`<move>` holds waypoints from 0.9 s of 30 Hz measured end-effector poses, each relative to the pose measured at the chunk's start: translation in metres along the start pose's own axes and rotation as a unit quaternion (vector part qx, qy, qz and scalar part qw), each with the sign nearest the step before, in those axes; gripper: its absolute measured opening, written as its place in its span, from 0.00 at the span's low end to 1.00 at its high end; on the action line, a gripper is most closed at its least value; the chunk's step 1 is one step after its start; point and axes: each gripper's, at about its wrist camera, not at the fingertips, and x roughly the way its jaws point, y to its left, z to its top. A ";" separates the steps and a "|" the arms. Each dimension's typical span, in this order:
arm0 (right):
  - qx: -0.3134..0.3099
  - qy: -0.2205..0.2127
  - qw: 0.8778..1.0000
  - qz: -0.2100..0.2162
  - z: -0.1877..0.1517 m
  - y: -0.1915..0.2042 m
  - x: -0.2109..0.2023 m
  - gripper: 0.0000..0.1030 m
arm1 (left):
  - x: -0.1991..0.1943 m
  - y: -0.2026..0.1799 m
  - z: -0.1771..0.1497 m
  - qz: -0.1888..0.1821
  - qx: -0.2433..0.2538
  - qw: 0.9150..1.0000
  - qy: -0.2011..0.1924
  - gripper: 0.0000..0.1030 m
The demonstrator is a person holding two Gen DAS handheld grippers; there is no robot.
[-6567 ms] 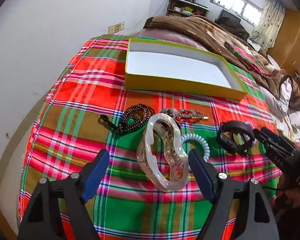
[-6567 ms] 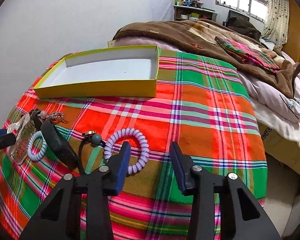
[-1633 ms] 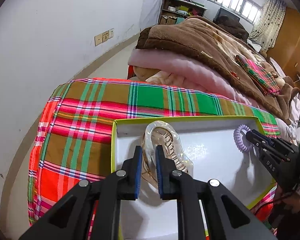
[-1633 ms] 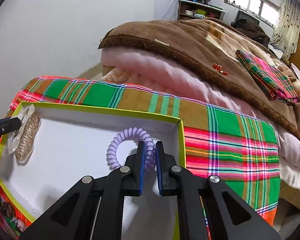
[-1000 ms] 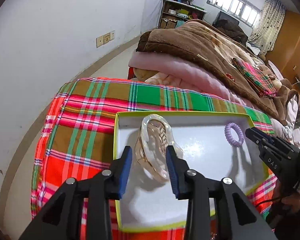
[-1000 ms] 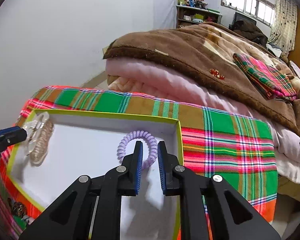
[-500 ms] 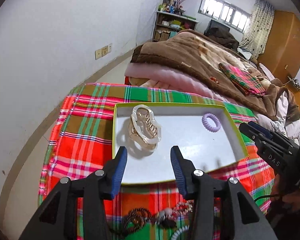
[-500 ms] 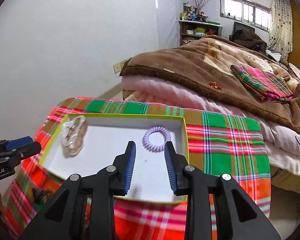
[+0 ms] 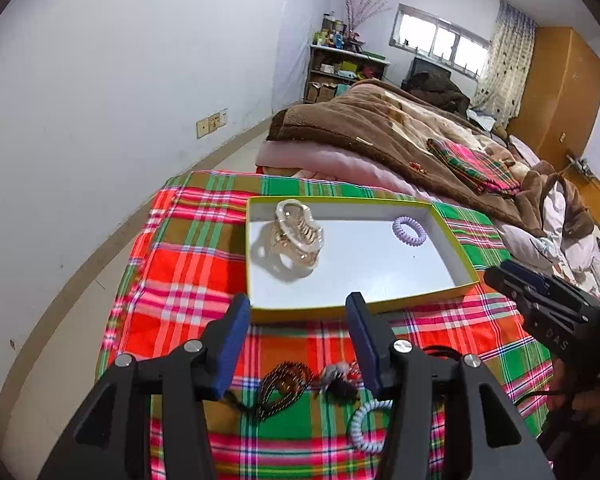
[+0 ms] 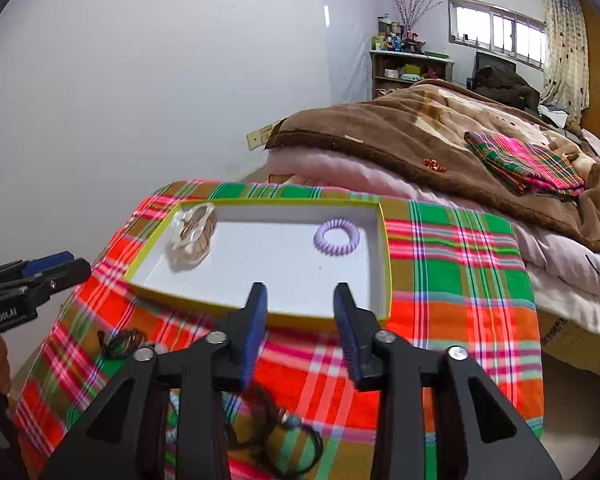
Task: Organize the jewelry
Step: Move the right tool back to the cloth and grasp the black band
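A shallow yellow-rimmed box [image 9: 456, 256] [image 10: 387, 264] lies on the plaid cloth. In it lie a clear hair claw [image 9: 296, 236] [image 10: 194, 234] at the left and a purple coil hair tie [image 9: 409, 230] [image 10: 337, 237] at the right. My left gripper [image 9: 296, 304] is open and empty, raised over the box's near edge. My right gripper [image 10: 300, 292] is open and empty, also over the near edge. On the cloth in front lie a dark bead bracelet [image 9: 282, 384] [image 10: 120, 342], a small charm piece [image 9: 338, 376], a white coil tie [image 9: 366, 424] and a black cord with a bead [image 10: 292, 424].
The plaid cloth [image 9: 188, 264] covers a table end beside a white wall. A bed with brown and pink blankets [image 10: 420, 136] lies behind the box. The right gripper shows at the right in the left wrist view [image 9: 540, 296]; the left gripper shows at the left in the right wrist view [image 10: 32, 276].
Both grippers let go of the hair claw and purple tie in the box, opened wider, and drew back and up toward the near side of the table.
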 end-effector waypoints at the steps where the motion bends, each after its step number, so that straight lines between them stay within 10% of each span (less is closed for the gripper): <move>1: 0.000 0.000 1.000 0.001 -0.004 0.000 -0.002 0.39 | -0.002 0.001 -0.004 -0.002 0.000 1.000 -0.002 0.50; 13: -0.028 0.037 0.999 0.018 -0.038 0.010 0.003 0.39 | -0.013 0.022 -0.037 -0.038 -0.020 0.999 0.007 0.69; 27: -0.077 0.112 0.990 0.020 -0.061 0.022 0.037 0.39 | -0.005 0.064 -0.073 -0.056 -0.072 0.994 0.052 0.68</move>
